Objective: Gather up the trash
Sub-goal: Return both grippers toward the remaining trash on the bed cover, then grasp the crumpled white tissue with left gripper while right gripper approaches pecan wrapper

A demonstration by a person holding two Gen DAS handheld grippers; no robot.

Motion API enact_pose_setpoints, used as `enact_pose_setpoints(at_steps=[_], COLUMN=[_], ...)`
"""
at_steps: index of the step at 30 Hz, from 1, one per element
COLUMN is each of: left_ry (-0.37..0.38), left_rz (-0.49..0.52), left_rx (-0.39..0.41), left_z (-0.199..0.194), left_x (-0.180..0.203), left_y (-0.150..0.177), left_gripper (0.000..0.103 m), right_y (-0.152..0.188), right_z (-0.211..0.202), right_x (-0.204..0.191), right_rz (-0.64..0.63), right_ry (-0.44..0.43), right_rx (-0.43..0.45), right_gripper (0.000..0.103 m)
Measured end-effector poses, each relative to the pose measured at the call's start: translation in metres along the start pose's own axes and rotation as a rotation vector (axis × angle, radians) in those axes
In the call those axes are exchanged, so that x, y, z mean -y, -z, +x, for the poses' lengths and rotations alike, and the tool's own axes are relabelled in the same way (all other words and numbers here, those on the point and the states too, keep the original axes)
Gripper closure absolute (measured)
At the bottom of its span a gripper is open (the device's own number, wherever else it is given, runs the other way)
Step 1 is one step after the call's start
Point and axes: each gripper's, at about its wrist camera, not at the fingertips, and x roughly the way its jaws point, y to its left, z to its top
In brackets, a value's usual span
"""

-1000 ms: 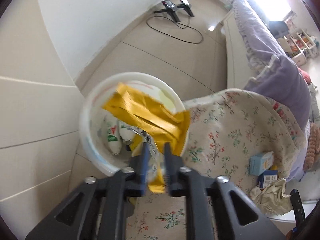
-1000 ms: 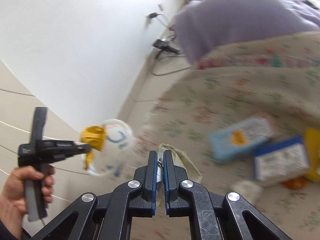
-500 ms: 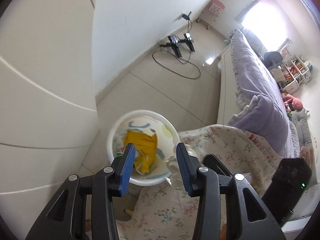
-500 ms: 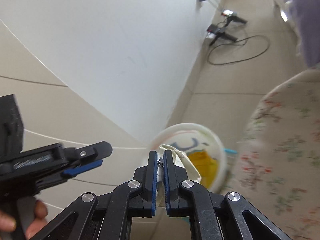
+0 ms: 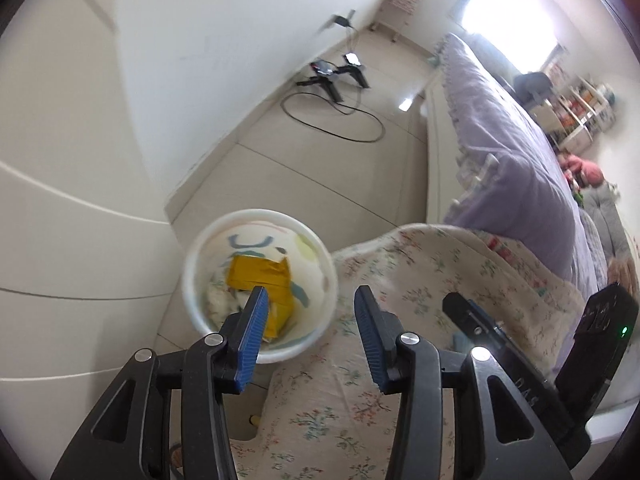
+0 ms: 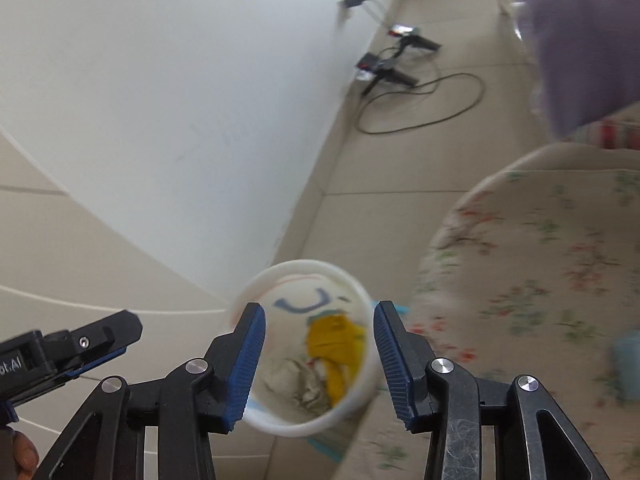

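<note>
A white round trash bin [image 5: 256,240] [image 6: 362,280] stands on the floor beside a table with a floral cloth [image 5: 432,280] [image 6: 540,248]. Inside lie a yellow wrapper [image 5: 260,274] [image 6: 336,338] and a crumpled off-white paper [image 6: 298,380]. My left gripper [image 5: 308,320] is open and empty above the bin's right rim. My right gripper [image 6: 318,346] is open and empty straight over the bin. The right gripper's body shows in the left wrist view [image 5: 520,344]; the left gripper's tip shows in the right wrist view [image 6: 92,340].
A white wall [image 5: 224,40] and beige cabinet panels [image 5: 60,200] rise behind the bin. A black cable and stand [image 5: 340,76] lie on the tiled floor. A bed with a purple cover [image 5: 512,152] lies beyond the table. A blue item [image 6: 628,360] lies on the cloth.
My left gripper opened, dropped the yellow wrapper into the bin and rose. My right gripper swung over the bin, opened, and the crumpled paper fell in.
</note>
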Motion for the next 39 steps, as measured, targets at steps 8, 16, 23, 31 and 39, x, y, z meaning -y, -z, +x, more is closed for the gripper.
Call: enact_pose_setpoints(at_steps=[8,16,23,31,39], left_ry=[0.048,0.055,0.050,-0.004,0.022], left_rz=[0.207,0.476,0.614,0.786,0.866], left_rx=[-0.062,-0.095,-0.174,-0.192,-0.189], left_z=[0.020,0.043,0.075,0.110,0.125], left_x=[0.096,0.177,0.216,0.248,0.261], left_y=[0.043,0.097,0.130,0.157,0.163], left_gripper=[0.050,0.040,0.037,0.034,0.034], right_y=[-0.015,-0.005,0.024,0.043,0.041], right_z=[-0.104,-0.209,-0.235,-0.230,-0.231], right_x=[0.065,0.174,0.281,0.329,0.337], right_rz=[0.039,0.097,0.290,0.336,0.339], right_ry=[0.124,0.298,0.421,0.506,0.472], right_rx=[0.042,0.085,0.006,-0.098,-0.105], right_gripper=[0.053,0.039,0.039,0.039,0.039])
